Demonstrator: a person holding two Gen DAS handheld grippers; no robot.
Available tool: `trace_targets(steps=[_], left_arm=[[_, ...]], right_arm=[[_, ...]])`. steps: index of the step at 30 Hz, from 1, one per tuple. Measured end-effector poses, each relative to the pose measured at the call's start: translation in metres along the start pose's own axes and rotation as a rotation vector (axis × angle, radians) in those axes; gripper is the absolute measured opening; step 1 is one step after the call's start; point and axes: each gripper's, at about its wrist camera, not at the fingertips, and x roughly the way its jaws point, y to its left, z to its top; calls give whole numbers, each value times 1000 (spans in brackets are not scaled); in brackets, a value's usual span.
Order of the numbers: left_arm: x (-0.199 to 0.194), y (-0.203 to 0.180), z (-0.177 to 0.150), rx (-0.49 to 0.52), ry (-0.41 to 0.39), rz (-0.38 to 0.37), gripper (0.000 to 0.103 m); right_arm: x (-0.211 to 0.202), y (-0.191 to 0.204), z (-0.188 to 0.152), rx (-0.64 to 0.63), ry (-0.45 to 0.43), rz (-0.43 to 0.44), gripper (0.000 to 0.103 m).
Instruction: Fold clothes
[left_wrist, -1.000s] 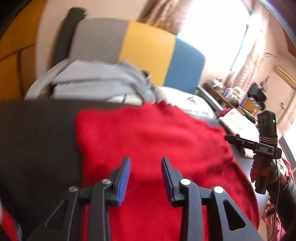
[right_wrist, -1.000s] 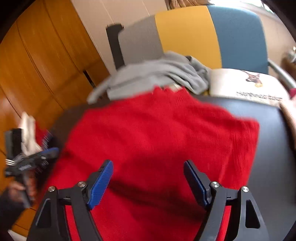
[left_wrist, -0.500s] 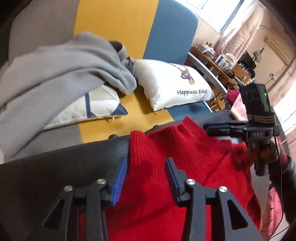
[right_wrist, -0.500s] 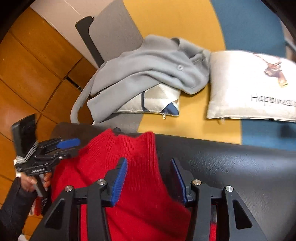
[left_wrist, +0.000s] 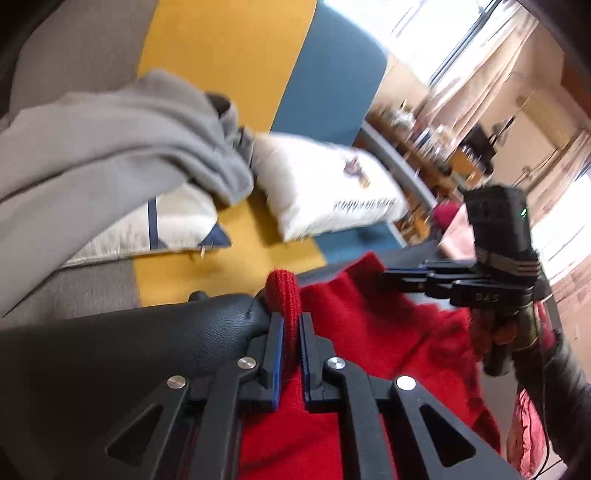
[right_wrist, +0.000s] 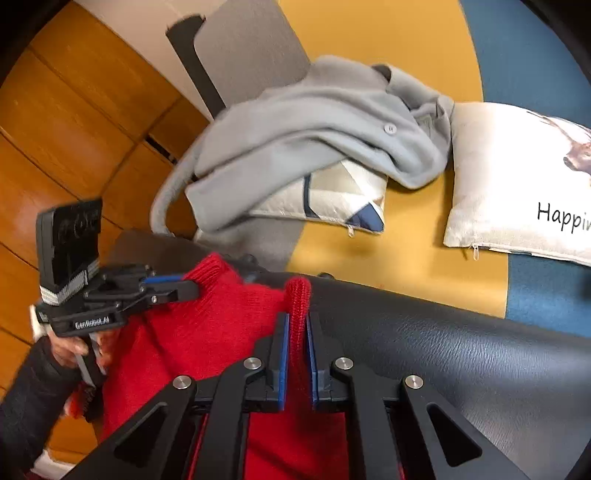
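Observation:
A red knit sweater (left_wrist: 373, 332) lies on a black leather surface (left_wrist: 129, 339). My left gripper (left_wrist: 291, 325) is shut on a pinched fold at the sweater's far edge, which bulges up between the blue pads. In the right wrist view my right gripper (right_wrist: 295, 325) is shut on another fold of the same edge of the red sweater (right_wrist: 207, 332). Each view shows the other gripper: the right gripper (left_wrist: 388, 277) bites the edge to the right, and the left gripper (right_wrist: 192, 288) bites it to the left. The two grips are a short way apart along that edge.
Beyond the black surface (right_wrist: 443, 339) stands a grey, yellow and blue sofa (right_wrist: 406, 236). A grey garment (right_wrist: 314, 133) is draped over a patterned cushion (right_wrist: 343, 199). A white printed pillow (right_wrist: 517, 177) lies right of it. Wooden panels (right_wrist: 55, 129) are at the left.
Both grippers moved to the sweater's far edge and went from open to shut, each pinching a fold of the red knit. The edge now bunches up between the pads.

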Motion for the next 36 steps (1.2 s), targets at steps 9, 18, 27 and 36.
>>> trace_targets(steps=[9,18,27,36], left_arm=[[-59,-33,-50,65,-111,-17,6],[-71,-25,-99,25,-72,47,8],[-81,-14,-82,-89,-122,54,16],[-15,-53,-61,123,72,71,18]], right_arm=[[-59,51,-48,-81,-123,81,9],[-62,43,-141,-43,-9,43,13],[-93,61,-121,-60,-121,-12,25],[-14,102,-96,-246,35,-125,34]])
